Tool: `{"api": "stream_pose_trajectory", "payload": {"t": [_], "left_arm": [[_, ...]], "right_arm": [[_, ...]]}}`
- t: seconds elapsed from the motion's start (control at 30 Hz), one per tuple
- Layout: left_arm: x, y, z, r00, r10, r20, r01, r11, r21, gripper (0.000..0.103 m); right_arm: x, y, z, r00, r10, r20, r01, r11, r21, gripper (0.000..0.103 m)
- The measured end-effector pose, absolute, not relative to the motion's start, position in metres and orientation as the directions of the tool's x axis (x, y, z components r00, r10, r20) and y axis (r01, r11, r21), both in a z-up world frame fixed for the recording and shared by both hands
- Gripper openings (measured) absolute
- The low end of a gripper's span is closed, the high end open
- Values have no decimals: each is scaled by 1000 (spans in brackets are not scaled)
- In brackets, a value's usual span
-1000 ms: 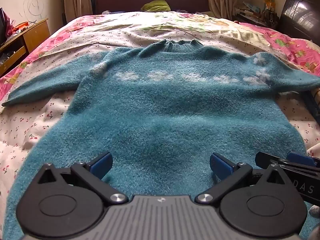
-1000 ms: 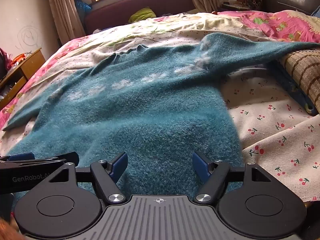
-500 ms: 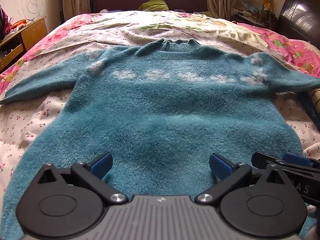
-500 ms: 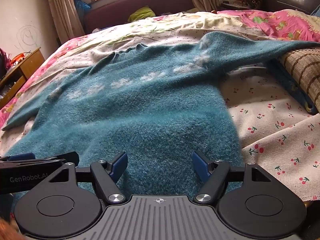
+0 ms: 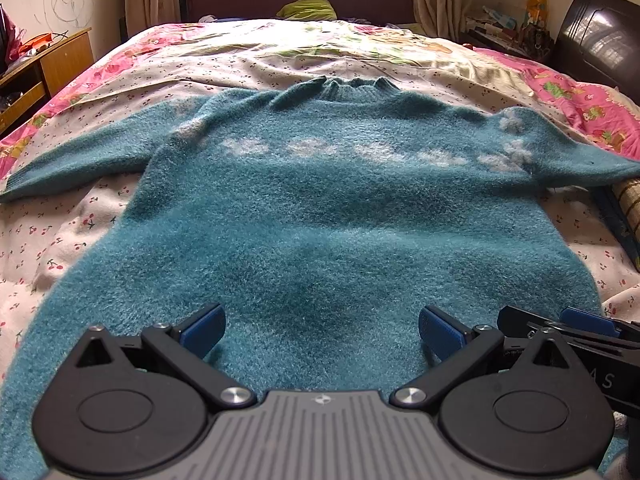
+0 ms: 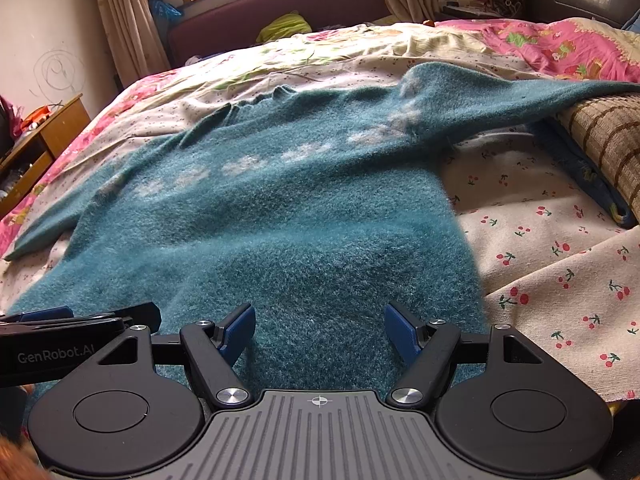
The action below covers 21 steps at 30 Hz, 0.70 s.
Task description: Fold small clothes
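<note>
Left wrist view: left gripper (image 5: 320,326) wide open, holding nothing — teal knit sweater (image 5: 336,216) spread flat on the cherry-print bedsheet (image 5: 60,240) right ahead, hem under the fingertips, collar far, both sleeves out sideways.

Right wrist view: right gripper (image 6: 320,334) also wide open and empty, over the hem near the sweater's right edge. No fold made yet — all folding left.
</note>
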<state>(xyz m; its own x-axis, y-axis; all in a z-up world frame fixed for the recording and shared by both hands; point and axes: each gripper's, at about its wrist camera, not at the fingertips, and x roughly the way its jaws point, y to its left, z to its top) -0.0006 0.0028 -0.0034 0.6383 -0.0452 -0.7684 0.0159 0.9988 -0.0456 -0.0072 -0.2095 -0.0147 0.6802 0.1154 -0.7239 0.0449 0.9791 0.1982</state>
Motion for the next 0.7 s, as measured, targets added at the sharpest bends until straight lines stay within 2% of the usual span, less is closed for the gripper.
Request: {"api": "stream_pose_trajectory", "payload": {"t": [0.7], "left_arm": [[-2, 3, -3, 640, -52, -767, 13, 998, -57, 103]], "right_arm": [[-7, -210, -15, 680, 118, -724, 45, 979, 201, 73]]}}
